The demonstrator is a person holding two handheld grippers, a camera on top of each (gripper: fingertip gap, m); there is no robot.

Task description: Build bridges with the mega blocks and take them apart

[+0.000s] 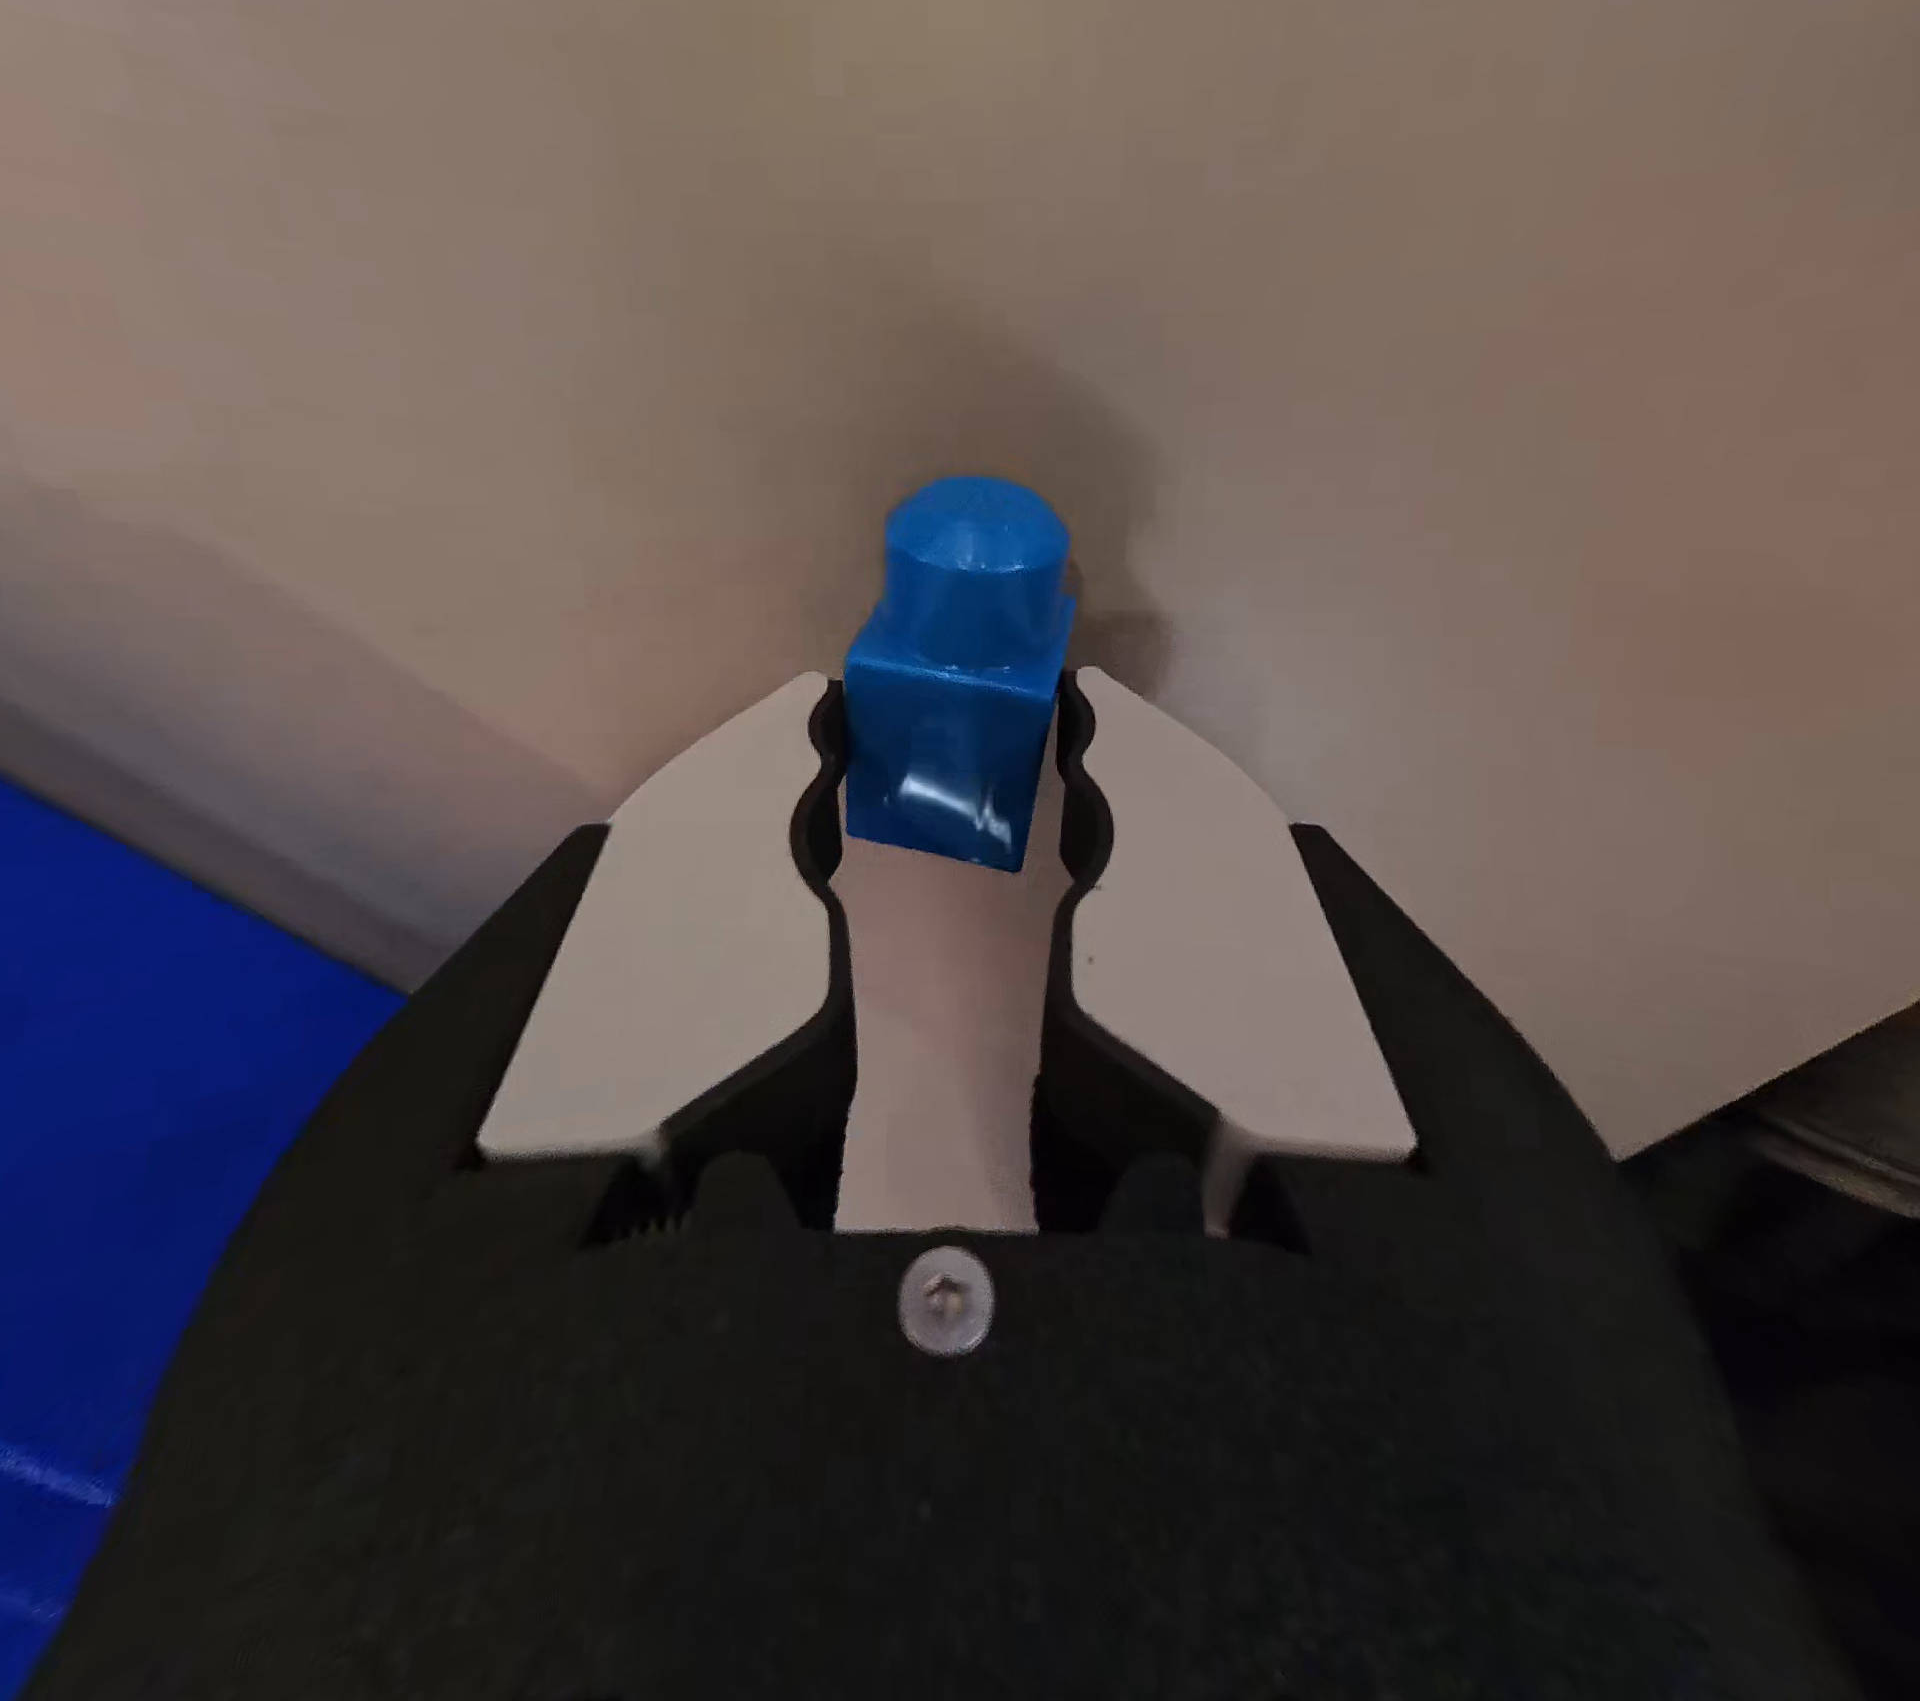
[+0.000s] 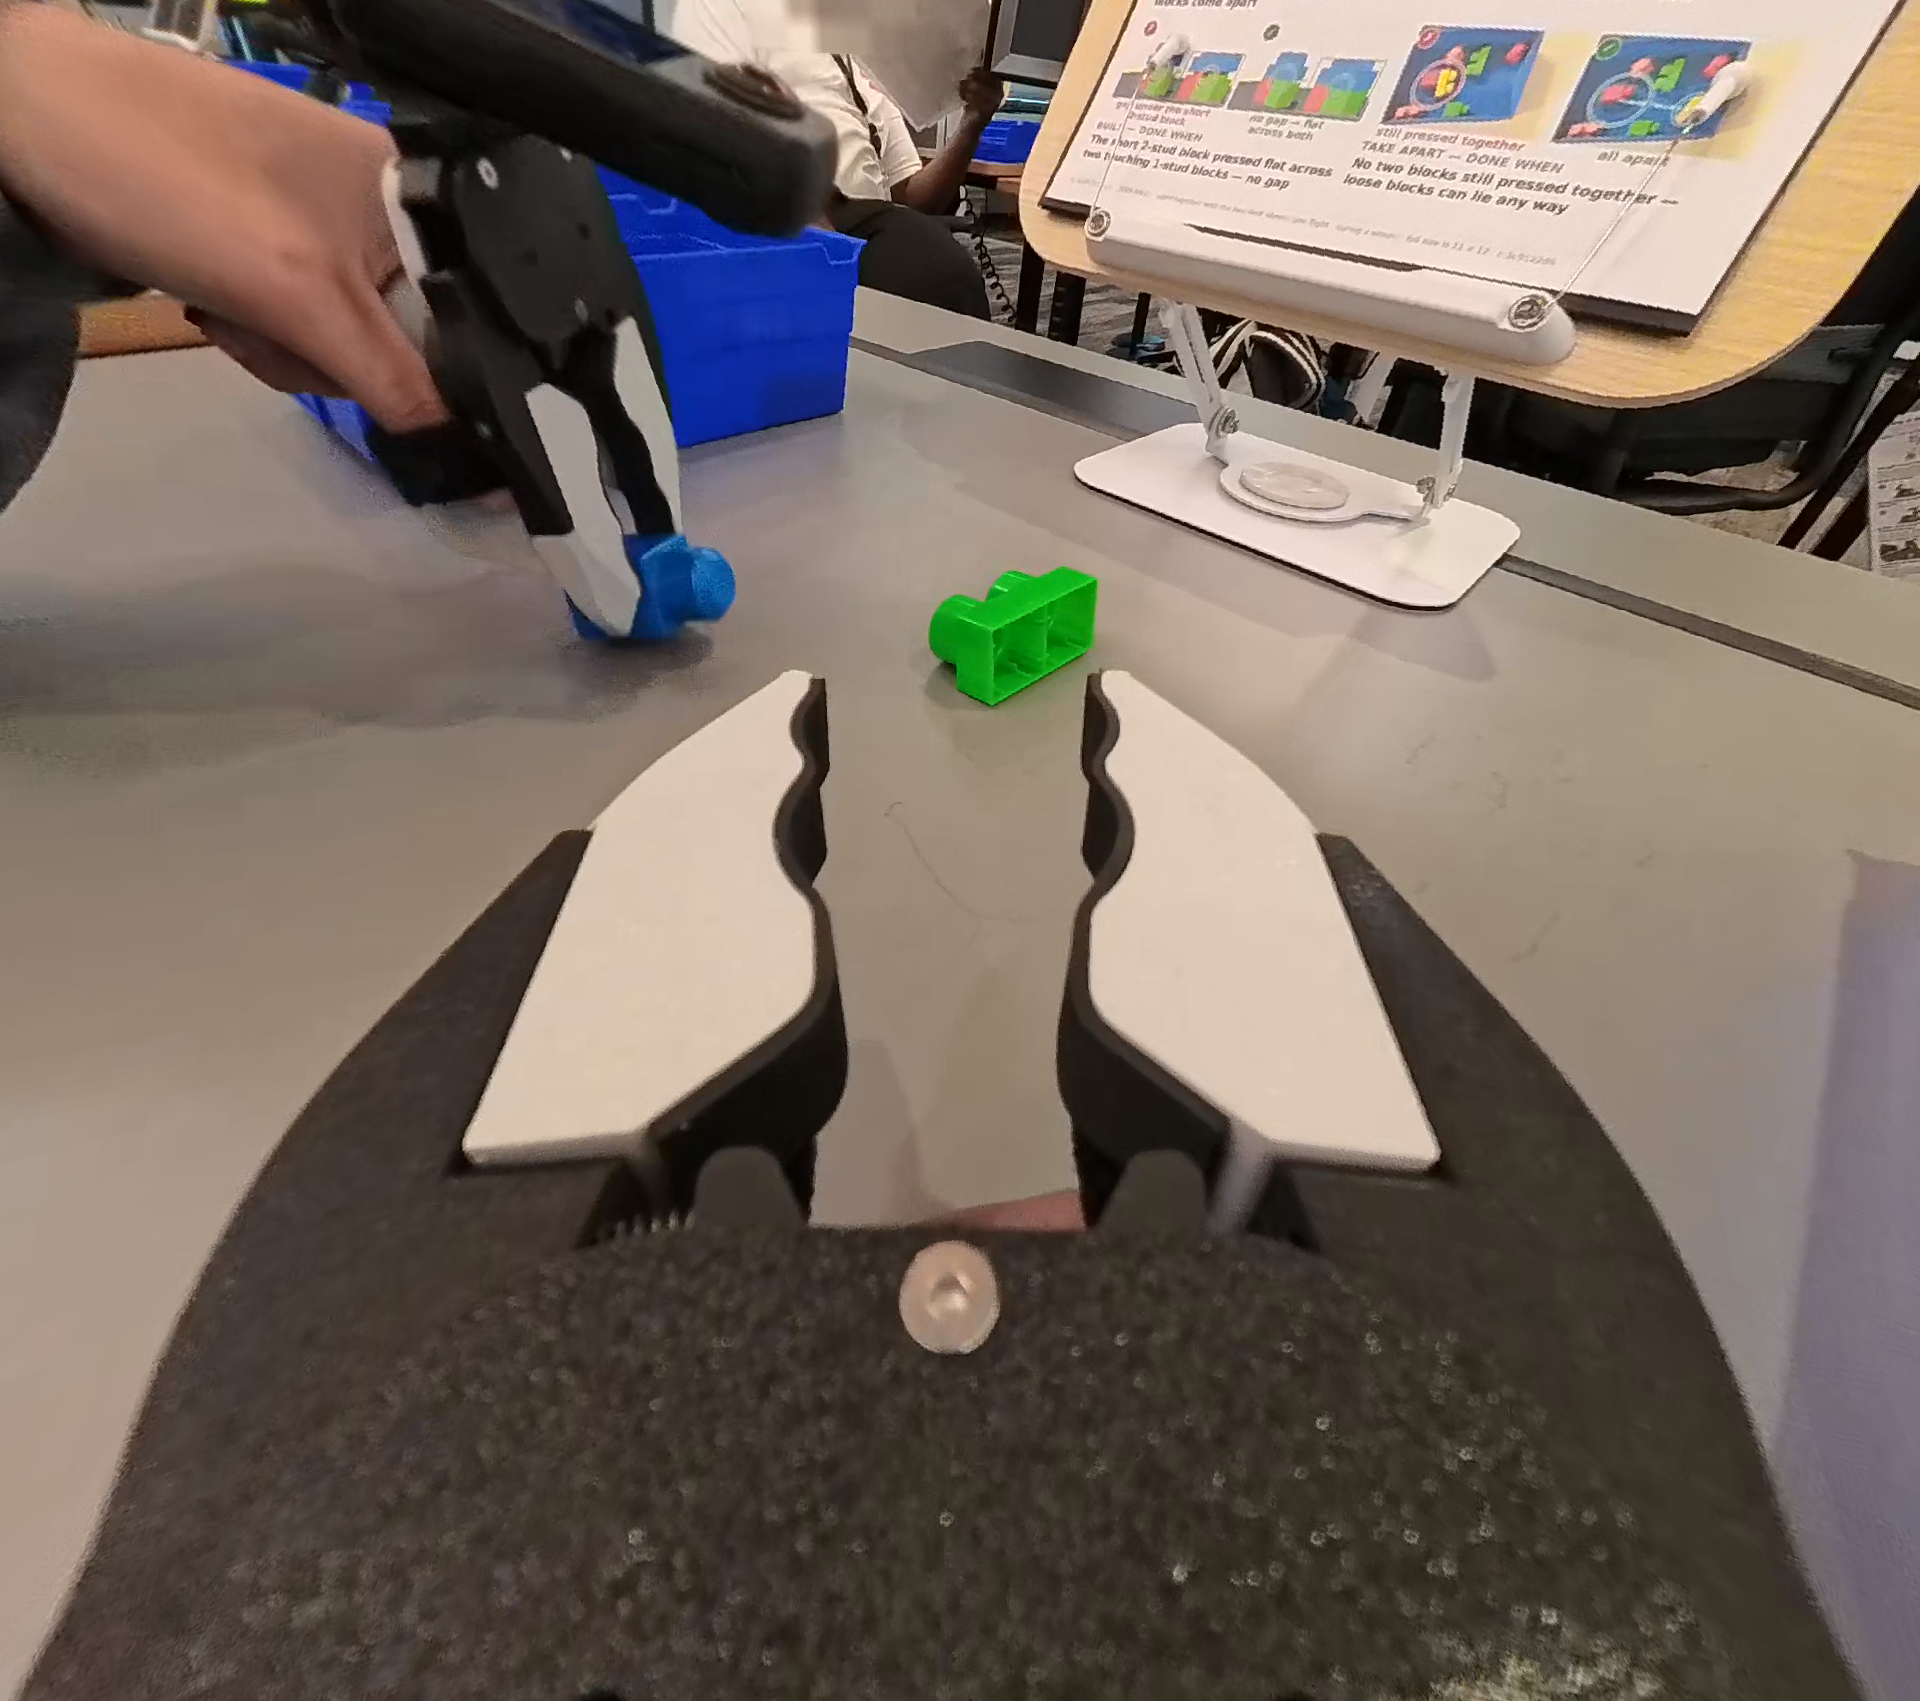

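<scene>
Right tool [image 2: 956,695] agape, empty; left tool [image 1: 951,695] clamps blue block [image 1: 951,716].

Glossy plastic blue block [image 1: 951,716]; shiny plastic green block [image 2: 1013,633]; smooth matt grey table [image 2: 1351,820]; rough black foam-like gripper body [image 2: 935,1495]

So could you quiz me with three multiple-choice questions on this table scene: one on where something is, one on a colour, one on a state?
1. Where does the green block lie?
A. On the table, ahead of the right gripper
B. In the blue bin
C. On the stand

2. What colour is the block in the left gripper?
A. Red
B. Blue
C. Yellow

3. The right gripper is:
A. Shut on a block
B. Open and empty
C. Out of view

Answers: 1 A, it lies on its side on bare tabletop; 2 B, the blue block sits between the fingers; 3 B, only table shows between its fingers.
</scene>
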